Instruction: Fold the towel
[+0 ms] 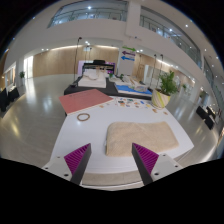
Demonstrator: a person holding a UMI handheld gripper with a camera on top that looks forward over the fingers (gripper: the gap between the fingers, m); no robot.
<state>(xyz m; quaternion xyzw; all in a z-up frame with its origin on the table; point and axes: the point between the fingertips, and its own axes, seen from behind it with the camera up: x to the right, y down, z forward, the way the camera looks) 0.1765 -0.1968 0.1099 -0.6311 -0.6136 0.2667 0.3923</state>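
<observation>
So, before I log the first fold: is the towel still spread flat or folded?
Spread flat: the beige towel lies on the white table, no doubled edge visible, beyond the open gripper.

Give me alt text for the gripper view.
A beige towel lies flat on a white table, just ahead of the open tongs, untouched. Beyond it are a small ring, a pink sheet and a potted plant.

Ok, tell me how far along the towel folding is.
Done: the beige towel lies on the white table as a neat rectangle, possibly already folded; layers are not discernible. In hand: nothing, the gripper fingers are open, hovering short of the towel's near edge. Left: grasp an edge and fold it over.
</observation>
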